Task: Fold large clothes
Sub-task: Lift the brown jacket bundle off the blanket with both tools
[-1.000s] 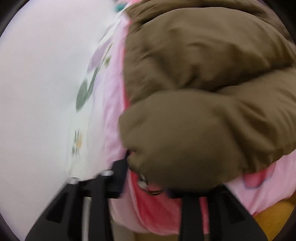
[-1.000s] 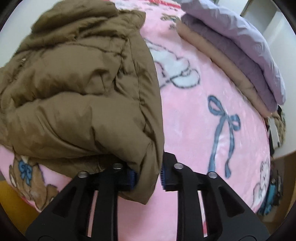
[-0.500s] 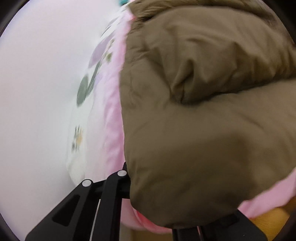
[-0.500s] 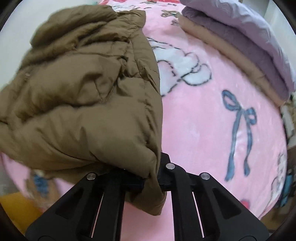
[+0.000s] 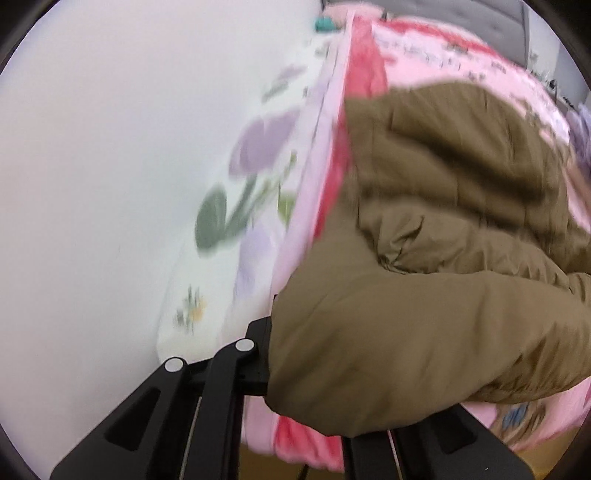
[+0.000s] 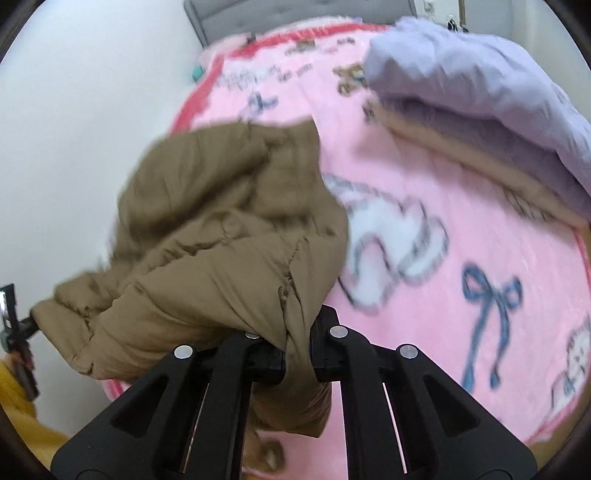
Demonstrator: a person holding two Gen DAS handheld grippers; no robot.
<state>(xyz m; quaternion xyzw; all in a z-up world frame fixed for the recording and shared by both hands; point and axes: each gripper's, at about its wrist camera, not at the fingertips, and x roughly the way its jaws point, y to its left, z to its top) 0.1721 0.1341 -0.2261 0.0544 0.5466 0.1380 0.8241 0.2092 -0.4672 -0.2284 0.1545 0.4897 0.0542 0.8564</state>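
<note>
A brown puffer jacket (image 6: pixel 229 236) lies bunched at the near left corner of a bed covered by a pink cartoon blanket (image 6: pixel 443 280). My right gripper (image 6: pixel 297 354) is shut on a fold of the jacket's near edge and lifts it off the blanket. In the left wrist view the jacket (image 5: pixel 424 295) fills the right half. My left gripper (image 5: pixel 306 373) grips the jacket's other near corner; thick padding drapes over it and hides the right finger's tip. The lifted hem stretches between both grippers.
Folded lilac and beige bedding (image 6: pixel 480 110) is stacked on the bed's right side. A grey headboard (image 6: pixel 295 14) stands at the far end. A white wall (image 5: pixel 110 147) runs along the bed's left edge, with a floral sheet (image 5: pixel 251 206) beside it.
Both grippers have risen and pulled back with the jacket's near edge, so more of the bed and headboard shows. The jacket's hem is lifted off the blanket.
</note>
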